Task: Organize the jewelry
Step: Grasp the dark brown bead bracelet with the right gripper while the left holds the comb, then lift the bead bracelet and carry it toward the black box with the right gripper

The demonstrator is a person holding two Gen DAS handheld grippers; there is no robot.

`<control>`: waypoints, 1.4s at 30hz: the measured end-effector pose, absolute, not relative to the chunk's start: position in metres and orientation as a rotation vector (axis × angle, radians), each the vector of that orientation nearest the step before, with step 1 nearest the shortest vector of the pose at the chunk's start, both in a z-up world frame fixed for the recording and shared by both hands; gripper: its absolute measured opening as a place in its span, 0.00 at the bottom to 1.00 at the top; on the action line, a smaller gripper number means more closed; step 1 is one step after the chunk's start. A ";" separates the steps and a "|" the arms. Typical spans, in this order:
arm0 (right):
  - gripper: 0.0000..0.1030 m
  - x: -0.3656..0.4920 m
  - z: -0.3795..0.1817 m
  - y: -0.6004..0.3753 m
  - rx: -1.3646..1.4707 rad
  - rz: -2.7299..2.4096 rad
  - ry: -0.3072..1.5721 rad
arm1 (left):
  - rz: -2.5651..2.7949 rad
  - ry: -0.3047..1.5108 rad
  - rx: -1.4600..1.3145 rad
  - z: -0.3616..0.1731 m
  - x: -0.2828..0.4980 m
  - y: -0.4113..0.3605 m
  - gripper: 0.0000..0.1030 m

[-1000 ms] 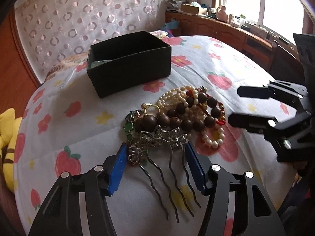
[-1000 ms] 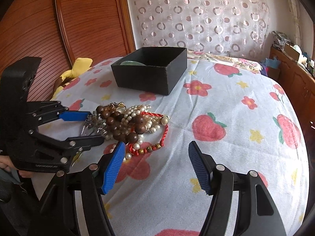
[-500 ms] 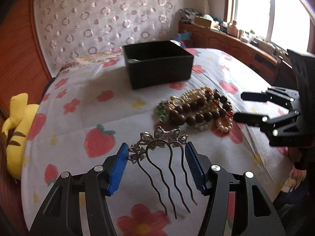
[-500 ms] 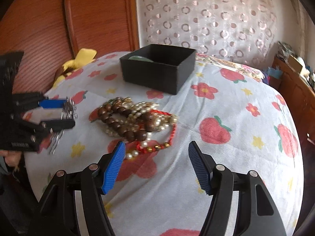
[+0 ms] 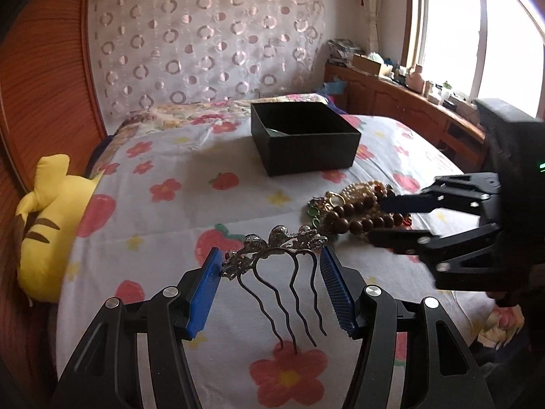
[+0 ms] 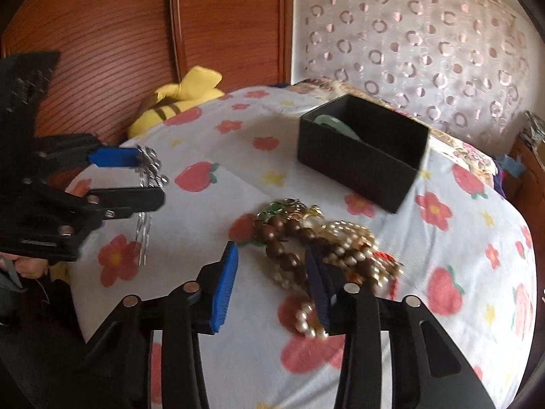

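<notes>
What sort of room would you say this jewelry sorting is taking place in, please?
Most likely a bedroom: the work surface is a bed with a strawberry-print sheet, a yellow plush toy lies at its edge, and a wooden cabinet runs under the window.

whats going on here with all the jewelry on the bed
A person is sorting jewelry with two handheld tongs. The left tongs grip a silver hair comb lifted above the bed. The right tongs are closing over the pile of bead necklaces, not yet gripping. A black box sits open beyond the pile.
</notes>
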State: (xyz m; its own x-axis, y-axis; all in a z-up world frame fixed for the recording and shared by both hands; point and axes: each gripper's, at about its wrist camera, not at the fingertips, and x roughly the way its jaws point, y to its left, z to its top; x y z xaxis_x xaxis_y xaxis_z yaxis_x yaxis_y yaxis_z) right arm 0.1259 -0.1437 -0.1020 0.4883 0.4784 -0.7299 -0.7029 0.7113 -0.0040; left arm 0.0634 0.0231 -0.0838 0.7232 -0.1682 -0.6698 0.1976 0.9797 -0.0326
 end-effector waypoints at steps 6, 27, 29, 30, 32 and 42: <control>0.35 0.147 -0.116 -0.123 -0.398 0.714 0.828 | -0.193 0.719 0.023 -0.080 0.061 0.031 0.55; 0.16 0.145 -0.006 -0.196 -0.261 0.690 0.595 | -0.217 0.700 0.009 -0.075 0.059 0.025 0.55; 0.16 0.143 0.001 -0.196 -0.266 0.691 0.578 | -0.218 0.700 0.008 -0.075 0.059 0.025 0.55; 0.16 0.143 0.004 -0.196 -0.266 0.693 0.573 | -0.218 0.699 0.007 -0.075 0.060 0.025 0.55; 0.16 0.141 0.010 -0.197 -0.268 0.694 0.559 | -0.217 0.698 0.007 -0.075 0.060 0.025 0.55; 0.16 0.128 0.037 -0.200 -0.279 0.701 0.500 | -0.218 0.698 0.006 -0.075 0.061 0.025 0.55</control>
State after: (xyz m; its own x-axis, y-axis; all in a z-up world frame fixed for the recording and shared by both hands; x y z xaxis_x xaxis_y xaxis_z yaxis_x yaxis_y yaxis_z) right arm 0.1281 -0.2003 0.0368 0.6542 0.5440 -0.5255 -0.6742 0.7343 -0.0792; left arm 0.0613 0.0247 -0.0750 0.7444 -0.1971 -0.6379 0.2012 0.9772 -0.0672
